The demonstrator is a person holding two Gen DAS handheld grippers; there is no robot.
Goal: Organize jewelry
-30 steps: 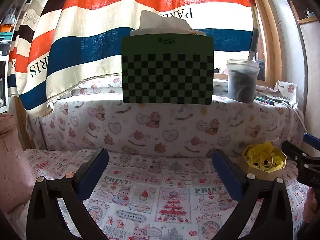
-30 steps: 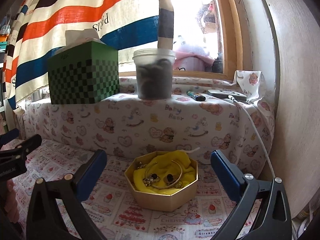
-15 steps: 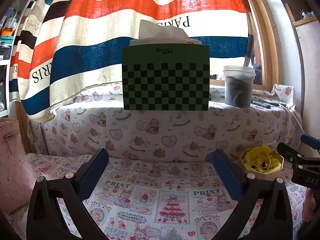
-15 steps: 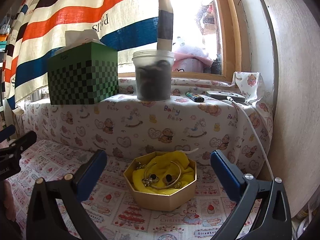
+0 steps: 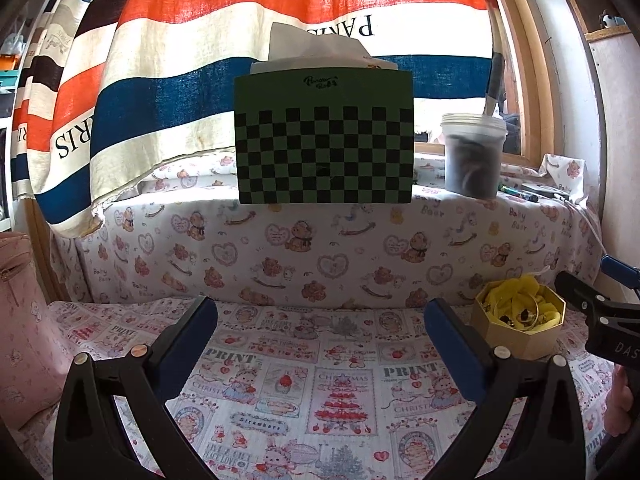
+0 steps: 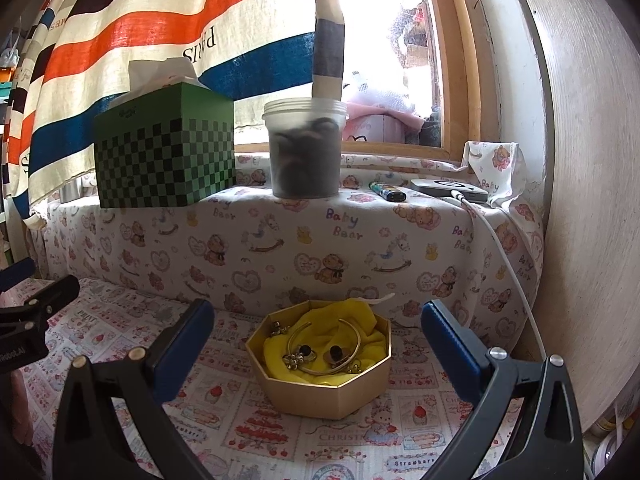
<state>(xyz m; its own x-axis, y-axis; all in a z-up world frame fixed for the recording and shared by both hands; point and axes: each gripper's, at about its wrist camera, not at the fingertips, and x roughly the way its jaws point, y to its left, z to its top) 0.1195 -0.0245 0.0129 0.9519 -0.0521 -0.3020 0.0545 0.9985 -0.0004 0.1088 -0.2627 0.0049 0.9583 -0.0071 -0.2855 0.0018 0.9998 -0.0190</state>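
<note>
A gold octagonal box point(image 6: 320, 388) lined with yellow cloth point(image 6: 332, 316) sits on the printed cloth surface. It holds a gold bangle point(image 6: 352, 356) and small dark-stoned pieces point(image 6: 304, 354). My right gripper point(image 6: 316, 332) is open and empty, with the box just ahead between its fingers. The box also shows at the right of the left wrist view point(image 5: 520, 330). My left gripper point(image 5: 320, 324) is open and empty over the bare cloth, to the left of the box.
A raised ledge behind carries a green checkered tissue box point(image 6: 164, 156), a plastic jar point(image 6: 304, 148), a lighter point(image 6: 386, 191) and a small device with a white cable point(image 6: 450, 190). A wall point(image 6: 592, 200) stands at the right. A pink bag point(image 5: 20, 332) sits at the left.
Both grippers have drawn back slightly and risen, so the box looks a little farther off. Both stay open and empty.
</note>
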